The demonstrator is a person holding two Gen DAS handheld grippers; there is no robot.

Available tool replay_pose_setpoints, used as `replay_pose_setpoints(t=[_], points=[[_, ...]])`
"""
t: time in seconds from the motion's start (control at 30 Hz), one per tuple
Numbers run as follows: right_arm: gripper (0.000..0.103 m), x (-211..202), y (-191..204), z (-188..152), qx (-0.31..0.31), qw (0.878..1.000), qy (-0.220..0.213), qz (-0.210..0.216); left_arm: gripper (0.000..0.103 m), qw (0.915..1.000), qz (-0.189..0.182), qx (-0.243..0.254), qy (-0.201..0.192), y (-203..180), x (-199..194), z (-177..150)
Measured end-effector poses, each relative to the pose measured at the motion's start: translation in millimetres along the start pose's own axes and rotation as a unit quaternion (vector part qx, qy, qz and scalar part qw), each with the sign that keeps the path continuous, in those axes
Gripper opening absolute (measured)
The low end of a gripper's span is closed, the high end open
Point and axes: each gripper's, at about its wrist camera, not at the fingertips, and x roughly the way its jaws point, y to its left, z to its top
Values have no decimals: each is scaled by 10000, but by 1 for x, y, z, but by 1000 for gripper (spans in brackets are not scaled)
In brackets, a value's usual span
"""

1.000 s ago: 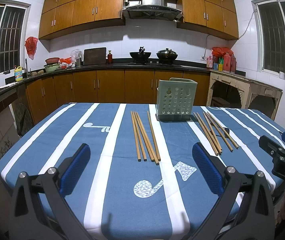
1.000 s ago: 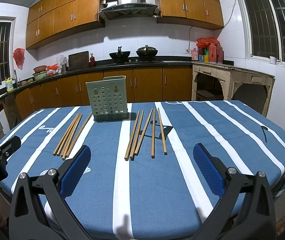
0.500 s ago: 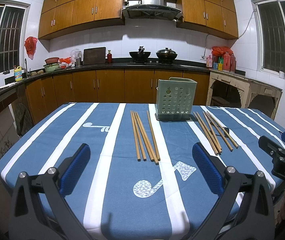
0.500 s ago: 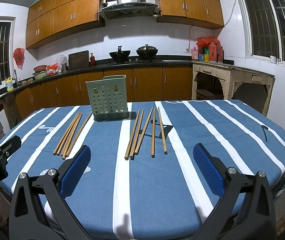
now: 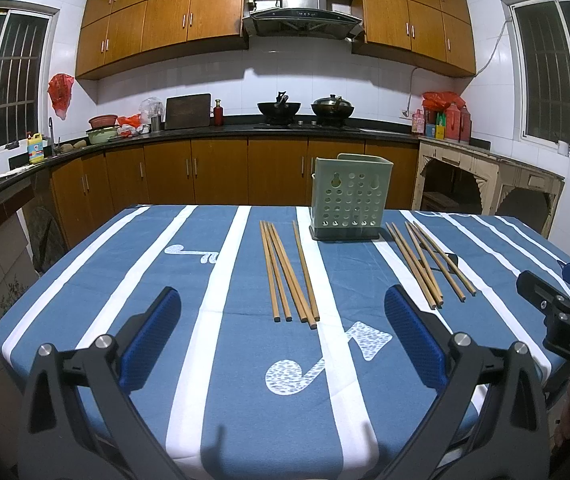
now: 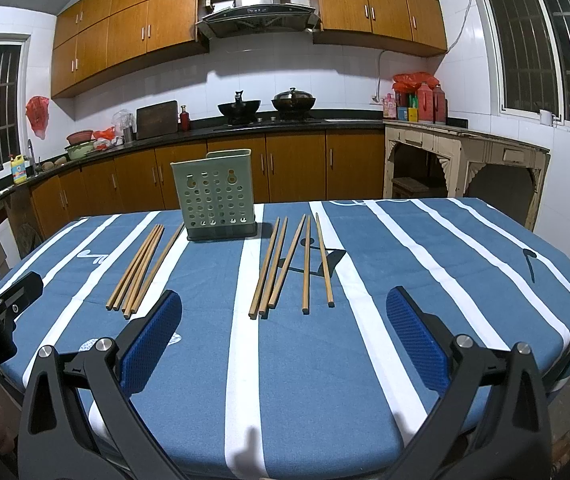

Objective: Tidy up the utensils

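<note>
Hand-held gripper on my left (image 5: 283, 328) and hand-held gripper on my right (image 6: 284, 330) both sit where they were 1 second ago: low over the near edge of the counter (image 5: 221, 420), jaws spread wide, nothing between the blue pads (image 5: 151, 336). Against the earlier frames I see no real change; the chopsticks and the holder lie in the same places, and the view has barely shifted.

My landmark is the green utensil holder (image 5: 349, 197), a perforated box standing upright toward the far side of the counter on a blue cloth with white stripes (image 6: 425, 264). Left of the holder, 5 wooden chopsticks (image 5: 287, 270) lie roughly parallel, running from beside its base back toward me; 4 are close together and 1 lies slightly apart on the holder's side. Right of the holder a second group of 5 chopsticks (image 5: 425, 262) fans out a little, its near ends well short of the right hand-held gripper. In the right wrist view the same groups appear as left group (image 6: 141, 266) and right group (image 6: 289, 264), with the holder (image 6: 215, 196) between their far ends.

Nothing lies between either hand-held gripper and the chopsticks. Behind the holder, well apart, run wooden base cabinets (image 5: 221, 172), a stove with 2 woks (image 5: 305, 110) and a range hood (image 5: 303, 12). Each hand-held gripper shows at the edge of the other's view.
</note>
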Motion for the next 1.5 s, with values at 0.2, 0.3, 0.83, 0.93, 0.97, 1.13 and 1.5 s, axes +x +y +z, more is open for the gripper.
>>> replay_pose_setpoints(t=[0.2,0.3,0.83,0.93,0.97,1.13,1.5], points=[[101,0,0,0,1,10000,5,3,99,10000,1,-1,0,0,0,0],[101,0,-1,0,3,10000,7,1,99,10000,2,2,3,0,0,0],[101,0,-1,1,9,10000,14,6,99,10000,3,6,11,0,0,0],[101,0,-1,1,8,10000,14,5,99,10000,3,5,12,0,0,0],[101,1,-1,1,9,10000,16,4,99,10000,3,3,13,0,0,0],[101,1,-1,0,12,10000,20,6,99,10000,4,7,14,0,0,0],[101,3,-1,0,7,10000,36,-9,99,10000,78,47,23,0,0,-1]])
